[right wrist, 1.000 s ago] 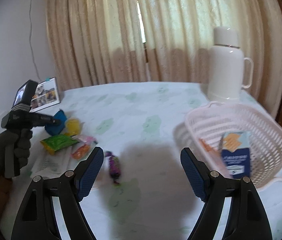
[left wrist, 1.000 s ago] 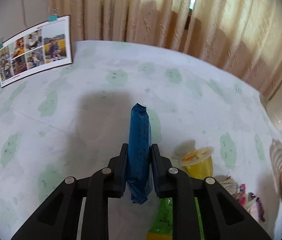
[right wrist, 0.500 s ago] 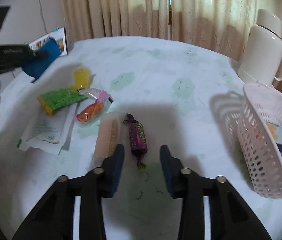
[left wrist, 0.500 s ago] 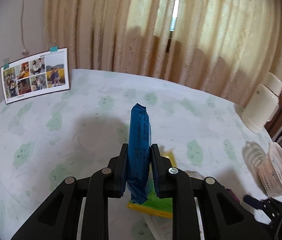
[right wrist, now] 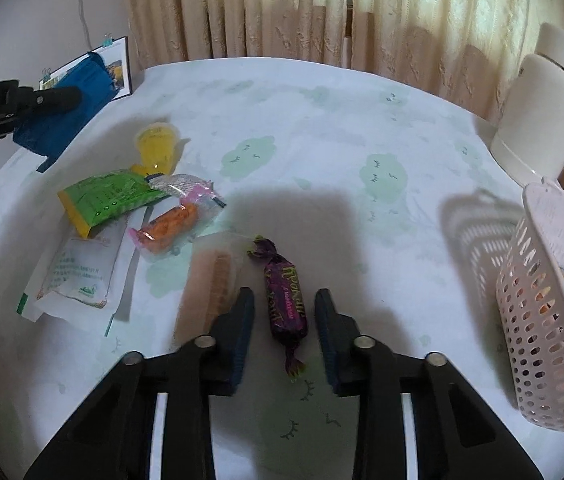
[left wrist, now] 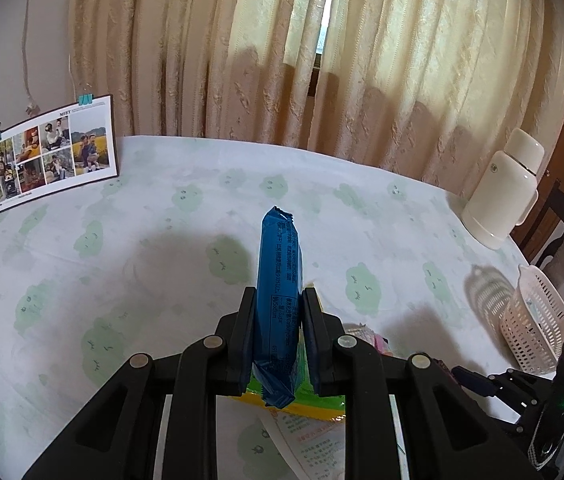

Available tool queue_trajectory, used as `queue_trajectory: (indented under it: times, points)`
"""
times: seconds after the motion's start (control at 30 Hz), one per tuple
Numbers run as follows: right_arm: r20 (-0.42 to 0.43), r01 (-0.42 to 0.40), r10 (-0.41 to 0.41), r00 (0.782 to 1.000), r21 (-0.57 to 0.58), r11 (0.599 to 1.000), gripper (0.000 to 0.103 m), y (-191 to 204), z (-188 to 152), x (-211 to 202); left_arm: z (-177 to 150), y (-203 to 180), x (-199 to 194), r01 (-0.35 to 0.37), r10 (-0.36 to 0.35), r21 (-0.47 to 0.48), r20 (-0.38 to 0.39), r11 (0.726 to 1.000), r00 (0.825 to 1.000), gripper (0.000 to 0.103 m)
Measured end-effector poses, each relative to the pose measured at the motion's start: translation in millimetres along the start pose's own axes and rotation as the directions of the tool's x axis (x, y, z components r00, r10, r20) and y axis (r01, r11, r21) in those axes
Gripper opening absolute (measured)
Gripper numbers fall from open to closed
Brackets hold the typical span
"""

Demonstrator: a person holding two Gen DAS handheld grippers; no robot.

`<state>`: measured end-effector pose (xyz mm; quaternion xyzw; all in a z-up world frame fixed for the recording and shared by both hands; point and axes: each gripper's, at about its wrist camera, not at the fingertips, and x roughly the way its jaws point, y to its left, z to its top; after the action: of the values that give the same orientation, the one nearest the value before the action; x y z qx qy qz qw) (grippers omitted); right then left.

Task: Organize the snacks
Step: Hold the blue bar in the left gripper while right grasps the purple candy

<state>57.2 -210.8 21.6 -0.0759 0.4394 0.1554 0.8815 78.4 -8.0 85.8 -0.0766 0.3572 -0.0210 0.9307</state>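
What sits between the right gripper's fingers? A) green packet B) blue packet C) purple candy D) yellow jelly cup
C: in the right wrist view the purple candy lies on the table between the fingers of the right gripper, whose jaws are closing with gaps still showing on both sides of it.

Round table (left wrist: 162,208) w/ white cloth, pale green cloud print. Behind it, beige patterned curtains (left wrist: 401,60) wall to wall, daylight through a narrow gap (left wrist: 327,8). Plain off-white wall (left wrist: 10,60) at left w/ hanging cord. Photo card (left wrist: 52,152), 2 clips, leans there. Cream thermos (left wrist: 501,192) near table's edge; dark wooden chair (left wrist: 561,216) beyond.
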Motion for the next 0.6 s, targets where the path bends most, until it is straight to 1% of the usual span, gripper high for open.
queue_trajectory:
  times: [0.03, 0.13, 0.27, 0.43, 0.47, 0.5, 0.53, 0.57, 0.6]
  points:
    - [0.002, 0.000, 0.000, 1.000, -0.003, 1.000, 0.022, 2, -1, -1, -1, -1, 0, 0.001, -0.001, 0.002, -0.002, 1.000, 1.000, 0.019]
    - [0.009, 0.006, -0.006, 1.000, -0.003, 1.000, 0.017, 5, -2, -1, -2, -3, -1, -0.001, 0.001, 0.011, 0.003, 1.000, 1.000, 0.019]
    - [0.032, -0.023, 0.023, 0.999, 0.020, 1.000, 0.017, 2, -3, -5, -2, -6, -4, 0.004, -0.004, 0.021, 0.014, 1.000, 1.000, 0.019]
    - [0.077, -0.049, 0.045, 0.996, 0.044, 0.998, 0.017, -1, -3, -18, -2, -5, -1, -0.013, 0.013, 0.020, 0.016, 1.000, 1.000, 0.020]
    - [0.089, -0.053, 0.049, 0.995, 0.050, 0.997, 0.017, -2, -2, -21, -1, -4, 0, -0.019, 0.019, 0.017, 0.012, 1.000, 1.000, 0.022]
    - [0.103, -0.058, 0.052, 0.993, 0.057, 0.997, 0.017, -3, -2, -24, 0, -1, 4, -0.030, 0.030, 0.006, 0.005, 1.000, 1.000, 0.030]
    - [0.114, -0.062, 0.054, 0.992, 0.062, 0.996, 0.017, -4, -2, -27, 1, 4, 6, -0.041, 0.041, -0.013, 0.001, 0.999, 0.999, 0.036]
    - [0.130, -0.068, 0.059, 0.990, 0.073, 0.995, 0.017, -6, -2, -31, 2, 9, 8, -0.048, 0.048, -0.027, 0.001, 0.999, 0.999, 0.047]
    - [0.140, -0.073, 0.061, 0.988, 0.081, 0.994, 0.017, -7, -2, -33, 4, 15, 11, -0.062, 0.062, -0.049, 0.002, 0.997, 0.998, 0.053]
